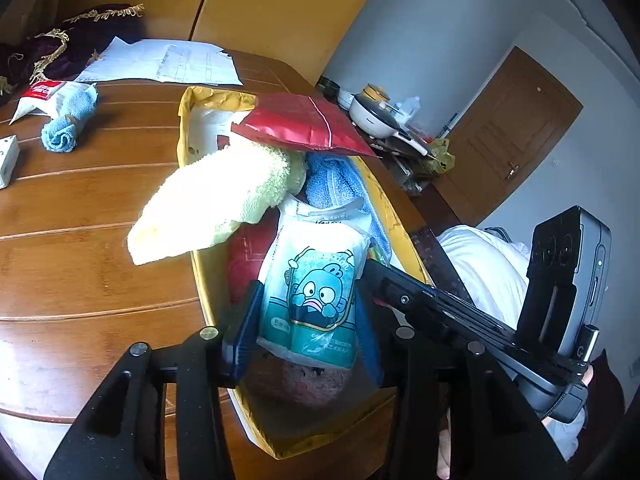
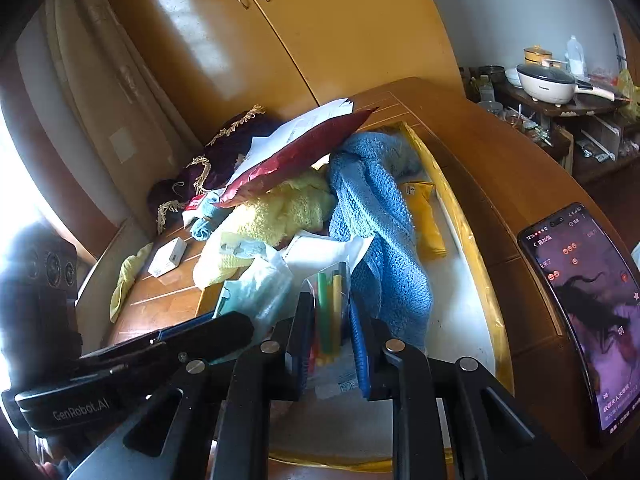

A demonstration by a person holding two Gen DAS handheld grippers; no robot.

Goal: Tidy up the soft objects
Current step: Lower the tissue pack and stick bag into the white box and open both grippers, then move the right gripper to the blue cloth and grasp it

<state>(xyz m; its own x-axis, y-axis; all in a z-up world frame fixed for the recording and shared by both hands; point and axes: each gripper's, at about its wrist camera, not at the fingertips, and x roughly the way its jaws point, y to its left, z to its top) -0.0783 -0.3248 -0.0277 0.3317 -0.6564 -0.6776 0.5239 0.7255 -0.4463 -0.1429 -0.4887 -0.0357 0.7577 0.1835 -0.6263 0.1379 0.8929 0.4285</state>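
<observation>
A gold-rimmed box (image 1: pixel 401 236) on the wooden table holds a pile of soft things. A pale yellow towel (image 1: pixel 224 196) hangs over its left rim, a blue towel (image 2: pixel 380 220) lies beside it, and a red foil packet (image 1: pixel 304 124) rests on top. My left gripper (image 1: pixel 306 314) is shut on a teal tissue pack (image 1: pixel 316 280) with a cartoon print, held over the box. My right gripper (image 2: pixel 331 336) is shut on a clear bag of coloured sticks (image 2: pixel 330 300), close beside the blue towel. A yellow pouch (image 2: pixel 424 216) lies on the box floor.
On the table left of the box lie a rolled blue cloth (image 1: pixel 64 128), papers (image 1: pixel 168 60), a small white box (image 1: pixel 6 160) and a maroon fringed cloth (image 1: pixel 60 44). A phone (image 2: pixel 588 308) stands on the right. A side table with a cooking pot (image 2: pixel 544 80) stands behind.
</observation>
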